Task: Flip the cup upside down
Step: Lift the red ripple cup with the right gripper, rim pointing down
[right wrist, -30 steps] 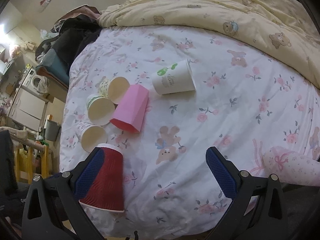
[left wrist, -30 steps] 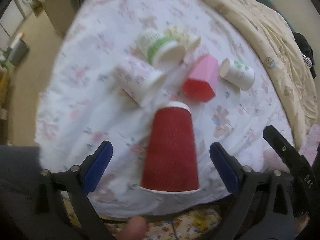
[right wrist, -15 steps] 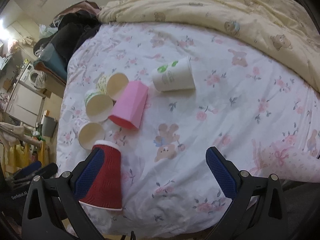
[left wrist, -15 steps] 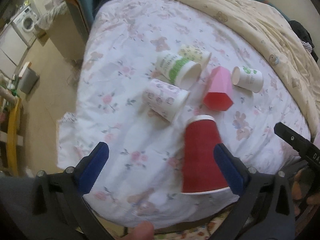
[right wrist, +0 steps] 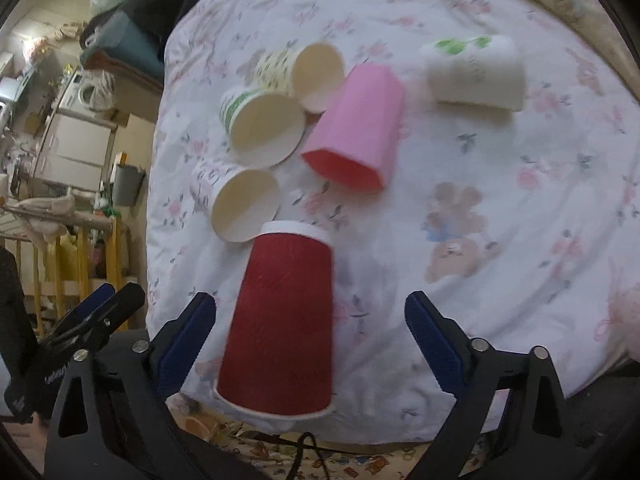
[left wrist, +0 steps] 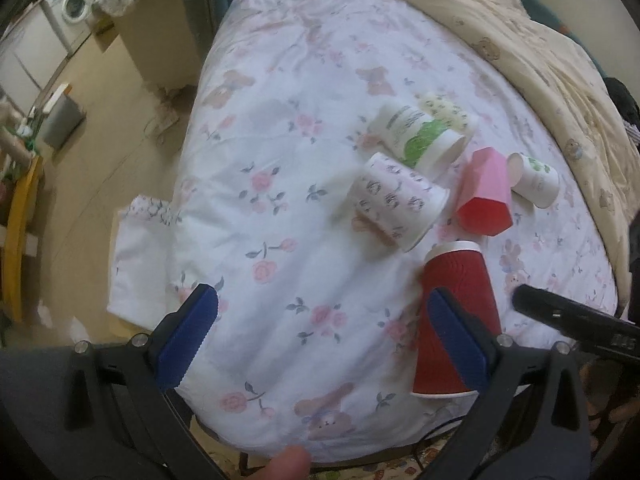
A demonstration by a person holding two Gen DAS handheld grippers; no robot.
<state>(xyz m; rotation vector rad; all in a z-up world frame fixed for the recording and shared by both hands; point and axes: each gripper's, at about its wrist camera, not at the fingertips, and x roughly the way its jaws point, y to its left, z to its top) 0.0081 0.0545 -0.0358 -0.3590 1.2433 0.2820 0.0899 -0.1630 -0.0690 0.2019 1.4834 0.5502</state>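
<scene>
A red ribbed paper cup [left wrist: 456,312] [right wrist: 280,324] stands upside down, mouth on the floral bedsheet [left wrist: 296,208], near the bed's front edge. My left gripper [left wrist: 320,340] is open and empty, to the left of the cup; its right finger overlaps the cup in the view. My right gripper [right wrist: 312,340] is open, its fingers on either side of the red cup without touching it. Behind the cup lie a pink cup [left wrist: 486,196] [right wrist: 356,124] and several white printed paper cups [right wrist: 248,196], all on their sides.
A cream quilt [left wrist: 540,52] is bunched along the far side of the bed. The bed's front edge [right wrist: 360,432] is just below the red cup. Left of the bed are floor, a bin [left wrist: 60,120] and a washing machine [left wrist: 72,0].
The left gripper has swung left, so the red cup now sits at its right finger. The right gripper has moved in closer, so the red cup now stands between its fingers.
</scene>
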